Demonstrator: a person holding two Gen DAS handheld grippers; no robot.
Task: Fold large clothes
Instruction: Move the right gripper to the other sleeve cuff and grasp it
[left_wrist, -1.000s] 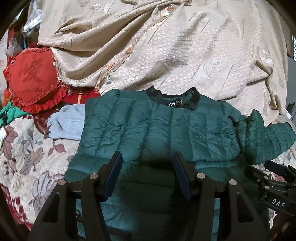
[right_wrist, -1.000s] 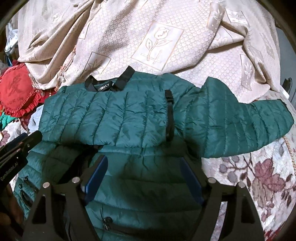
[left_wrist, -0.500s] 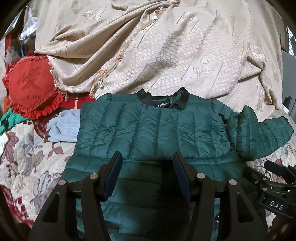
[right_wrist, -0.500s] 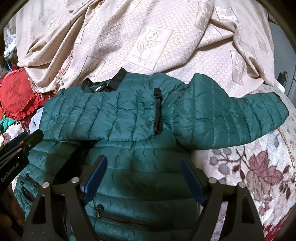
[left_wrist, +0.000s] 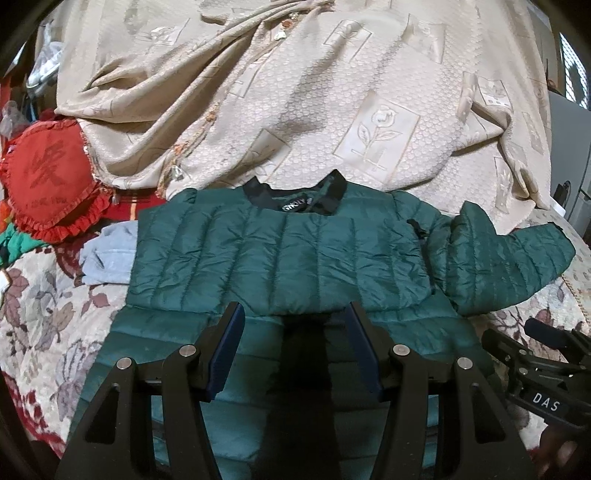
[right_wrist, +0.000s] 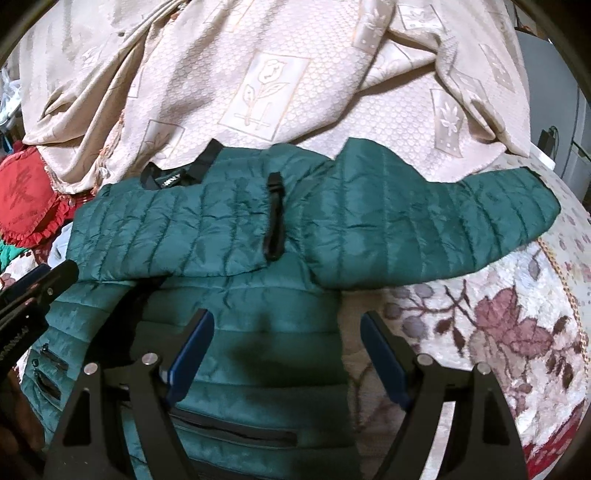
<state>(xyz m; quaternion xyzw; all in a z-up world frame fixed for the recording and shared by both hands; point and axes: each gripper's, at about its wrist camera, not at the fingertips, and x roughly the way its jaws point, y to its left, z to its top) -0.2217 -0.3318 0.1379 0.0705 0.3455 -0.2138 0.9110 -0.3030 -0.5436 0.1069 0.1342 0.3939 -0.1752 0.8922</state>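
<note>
A: Well, from the left wrist view, the green puffer jacket (left_wrist: 280, 258) lies on the floral bedspread (left_wrist: 40, 314), its top part doubled down over the body. The left gripper (left_wrist: 293, 350) hovers above that fold with jaws partly apart, nothing between them.

B: Risk there?

A: Slick quilted fabric; I judge the fold may spring open, or one layer slip out of a pinch. The near hem is hidden behind the jaws.

B: And the right wrist view?

A: The right gripper (right_wrist: 284, 354) has jaws wide and empty, straddling the jacket's side edge. One sleeve (right_wrist: 424, 221) sprawls outward toward the beige blanket (right_wrist: 295, 74); dragging it could skew everything. The other sleeve isn't visible.
</note>
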